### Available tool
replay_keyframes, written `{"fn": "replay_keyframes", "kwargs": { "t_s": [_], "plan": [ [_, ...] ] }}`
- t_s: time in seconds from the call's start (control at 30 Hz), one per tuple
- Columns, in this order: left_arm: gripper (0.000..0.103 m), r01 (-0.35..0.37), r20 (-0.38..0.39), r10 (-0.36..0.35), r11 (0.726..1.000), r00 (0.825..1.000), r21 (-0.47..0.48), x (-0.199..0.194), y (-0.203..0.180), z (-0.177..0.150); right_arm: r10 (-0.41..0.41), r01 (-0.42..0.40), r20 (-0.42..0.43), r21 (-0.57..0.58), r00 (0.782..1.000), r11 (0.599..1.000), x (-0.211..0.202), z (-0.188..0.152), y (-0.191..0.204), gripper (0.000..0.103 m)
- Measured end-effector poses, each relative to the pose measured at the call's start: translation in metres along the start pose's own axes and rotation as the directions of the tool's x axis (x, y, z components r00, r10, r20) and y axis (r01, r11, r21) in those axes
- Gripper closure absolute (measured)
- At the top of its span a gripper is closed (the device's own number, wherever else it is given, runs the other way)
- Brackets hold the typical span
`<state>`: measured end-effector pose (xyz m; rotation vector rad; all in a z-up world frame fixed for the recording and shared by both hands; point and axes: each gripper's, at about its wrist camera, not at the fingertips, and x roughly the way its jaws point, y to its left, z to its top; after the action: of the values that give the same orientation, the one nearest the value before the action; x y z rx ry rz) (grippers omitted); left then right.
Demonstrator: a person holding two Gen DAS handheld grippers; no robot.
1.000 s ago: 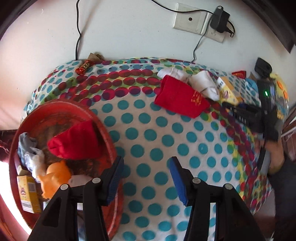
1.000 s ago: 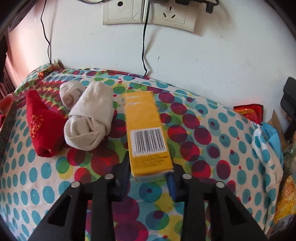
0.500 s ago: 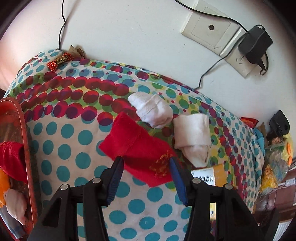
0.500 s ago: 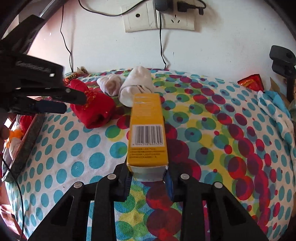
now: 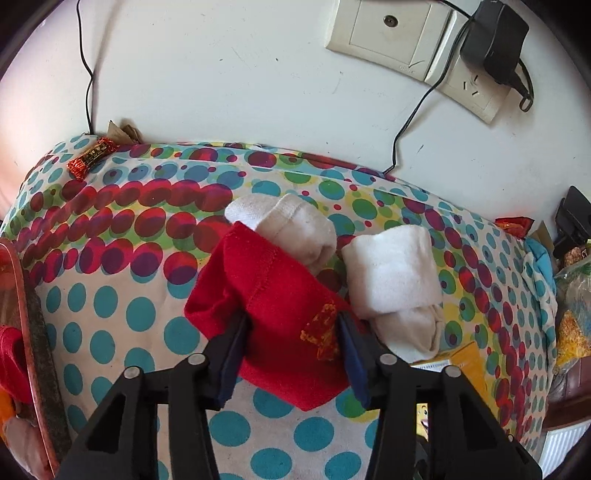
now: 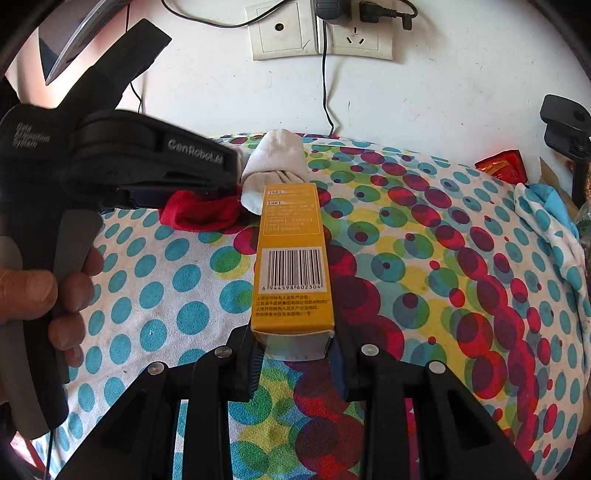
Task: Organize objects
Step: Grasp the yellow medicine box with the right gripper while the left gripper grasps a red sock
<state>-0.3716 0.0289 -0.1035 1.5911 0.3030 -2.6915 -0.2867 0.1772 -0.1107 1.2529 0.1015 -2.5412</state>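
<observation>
My left gripper [image 5: 291, 332] is closing its jaws around one red sock [image 5: 280, 317], whose cloth is filling the gap and touching both blue pads. My right gripper [image 6: 295, 354] is keeping its jaws clamped on one yellow box [image 6: 291, 258], which is pointing away from me, barcode side up, above the bed.

I am counting one red sock on the dotted bedspread [image 5: 110, 295] and two rolled white socks: the first white sock [image 5: 295, 229] is lying just behind the red one and touching it, and the second white sock [image 5: 395, 280] is lying just to its right. A second red cloth [image 5: 11, 354] is showing at the left edge, inside a red tray [image 5: 22, 295] that is only partly in view. One candy wrapper [image 5: 92, 157] is lying near the far left corner of the bed, and another red wrapper [image 5: 513, 225] is sitting at the right end.

From the right wrist camera I am seeing a person's hand [image 6: 55, 295] gripping the left gripper's handle, and that gripper's body is covering part of the red sock and the first white sock. Two wall sockets [image 6: 317, 33] with one black charger [image 5: 495, 40] are sitting on the white wall behind the bed. A blue and white cloth [image 6: 550, 221] is bunching at the bed's right side.
</observation>
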Motion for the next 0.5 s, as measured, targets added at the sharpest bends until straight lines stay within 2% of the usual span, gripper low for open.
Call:
{"fn": "replay_keyframes", "kwargs": {
  "t_s": [0.07, 0.13, 0.5],
  "plan": [
    [0.068, 0.024, 0.0, -0.024, 1.0, 1.0, -0.001, -0.008, 0.004, -0.005, -0.015, 0.015, -0.002, -0.012, 1.0, 1.0, 0.001, -0.001, 0.001, 0.074],
    [0.071, -0.003, 0.008, 0.003, 1.0, 1.0, 0.027, -0.018, 0.002, -0.012, -0.03, 0.03, -0.004, -0.024, 1.0, 0.999, 0.002, -0.001, 0.004, 0.074],
    [0.072, -0.136, 0.12, 0.12, 0.981, 0.985, 0.137, -0.08, 0.015, -0.074, -0.065, 0.065, 0.0, -0.051, 0.998, 0.997, 0.006, -0.006, 0.011, 0.074]
  ]
}}
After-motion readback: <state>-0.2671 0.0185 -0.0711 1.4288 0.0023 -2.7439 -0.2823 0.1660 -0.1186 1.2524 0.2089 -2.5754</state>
